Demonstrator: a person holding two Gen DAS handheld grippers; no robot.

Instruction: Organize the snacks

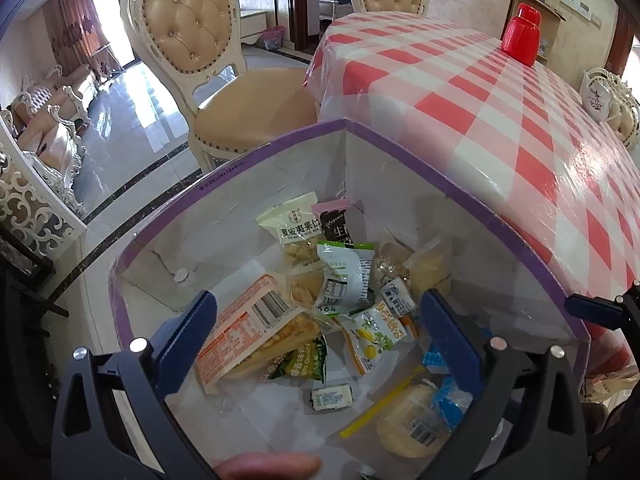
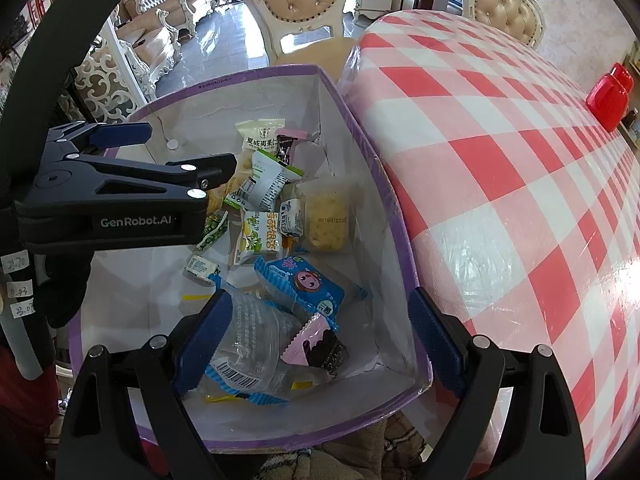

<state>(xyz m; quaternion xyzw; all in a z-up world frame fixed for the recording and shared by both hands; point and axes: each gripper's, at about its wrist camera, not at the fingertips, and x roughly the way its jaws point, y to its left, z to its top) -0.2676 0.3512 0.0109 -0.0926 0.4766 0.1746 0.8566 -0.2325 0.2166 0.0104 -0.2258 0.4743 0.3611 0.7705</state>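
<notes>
Both of my grippers hang over the purple-rimmed box (image 2: 360, 128), jaws apart, gripping nothing. Left gripper (image 1: 316, 320) hovers above the orange barcode packet (image 1: 248, 332); right gripper (image 2: 316, 316) sits over a clear plastic wrapper (image 2: 252, 344) and blue cartoon packet (image 2: 304, 280). Snacks (image 2: 260, 188) lie heaped inside. Beside the box stands the checked table (image 2: 500, 160) with a red container (image 1: 520, 34), cream chairs (image 1: 192, 32) beyond.

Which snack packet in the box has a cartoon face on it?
The blue wrapped packet near the purple-rimmed cardboard box's table-side wall. It alone shows a round pink cartoon face; the other packets carry text, fruit pictures or barcodes.
</notes>
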